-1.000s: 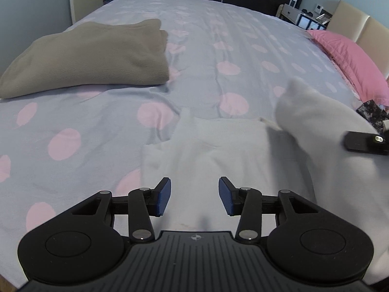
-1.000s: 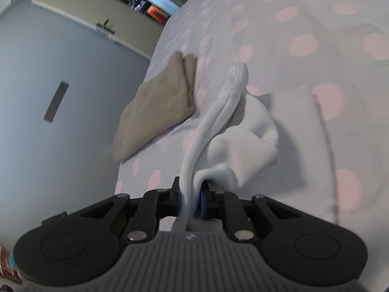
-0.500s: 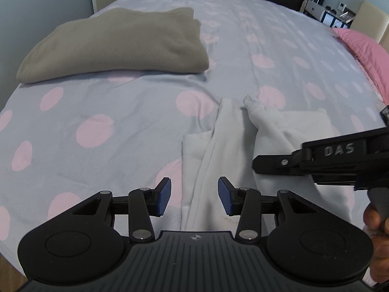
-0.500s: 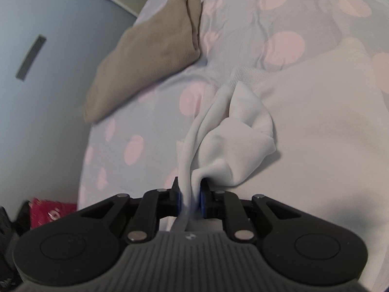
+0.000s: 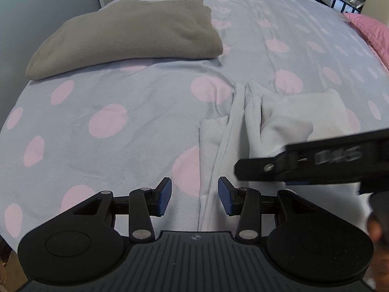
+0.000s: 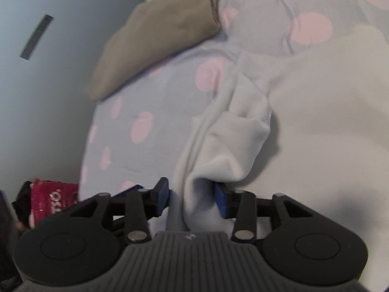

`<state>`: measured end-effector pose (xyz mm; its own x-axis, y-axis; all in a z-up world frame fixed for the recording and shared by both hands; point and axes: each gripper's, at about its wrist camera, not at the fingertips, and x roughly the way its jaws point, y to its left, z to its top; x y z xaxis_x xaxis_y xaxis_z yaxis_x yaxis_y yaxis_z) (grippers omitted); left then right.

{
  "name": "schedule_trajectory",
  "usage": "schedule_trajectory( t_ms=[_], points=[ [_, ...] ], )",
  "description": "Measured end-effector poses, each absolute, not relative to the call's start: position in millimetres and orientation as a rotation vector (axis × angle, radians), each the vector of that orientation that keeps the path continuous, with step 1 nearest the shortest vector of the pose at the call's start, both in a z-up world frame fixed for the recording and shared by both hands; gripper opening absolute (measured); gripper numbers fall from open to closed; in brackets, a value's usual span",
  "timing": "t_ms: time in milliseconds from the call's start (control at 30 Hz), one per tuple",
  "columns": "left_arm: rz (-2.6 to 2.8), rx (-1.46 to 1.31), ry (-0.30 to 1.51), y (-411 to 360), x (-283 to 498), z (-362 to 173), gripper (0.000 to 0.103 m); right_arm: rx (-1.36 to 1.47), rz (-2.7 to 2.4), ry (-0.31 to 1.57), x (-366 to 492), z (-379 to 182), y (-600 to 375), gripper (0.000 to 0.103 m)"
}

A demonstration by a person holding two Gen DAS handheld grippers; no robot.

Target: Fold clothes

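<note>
White garment (image 6: 243, 131) lies bunched on my dotted bedsheet (image 5: 121, 121); my right gripper (image 6: 191, 197) is opening around its fold, my left gripper (image 5: 194, 196) hangs spread, empty.

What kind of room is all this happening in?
Most likely a bedroom in a home. The work surface is a bed with a polka-dot cover, a pink pillow lies at its far end, and a white garment and folded tan garment lie on it.
</note>
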<state>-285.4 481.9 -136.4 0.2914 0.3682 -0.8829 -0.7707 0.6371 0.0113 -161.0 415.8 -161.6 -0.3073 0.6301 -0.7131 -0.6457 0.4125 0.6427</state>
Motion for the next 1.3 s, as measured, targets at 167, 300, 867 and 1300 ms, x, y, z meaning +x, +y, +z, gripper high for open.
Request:
schedule_trajectory(
  t_ms=[167, 300, 867, 1300],
  points=[
    [0.786, -0.469, 0.963, 478.1, -289.5, -120.4, 0.04, 0.013, 1.3, 1.298, -149.4, -128.6, 382.4, 0.047],
    [0.754, -0.505, 0.914, 470.8, -296.0, -108.1, 0.045, -0.041, 1.276, 1.225, -144.8, -124.0, 338.2, 0.048],
    [0.796, -0.483, 1.036, 449.3, -302.7, -166.0, 0.013, -0.207, 1.225, 1.121, -172.4, -183.2, 203.5, 0.044],
    [0.834, -0.557, 0.926, 437.2, -340.5, -143.9, 0.019, -0.223, 1.185, 1.074, -174.3, -185.9, 177.3, 0.047]
  ],
)
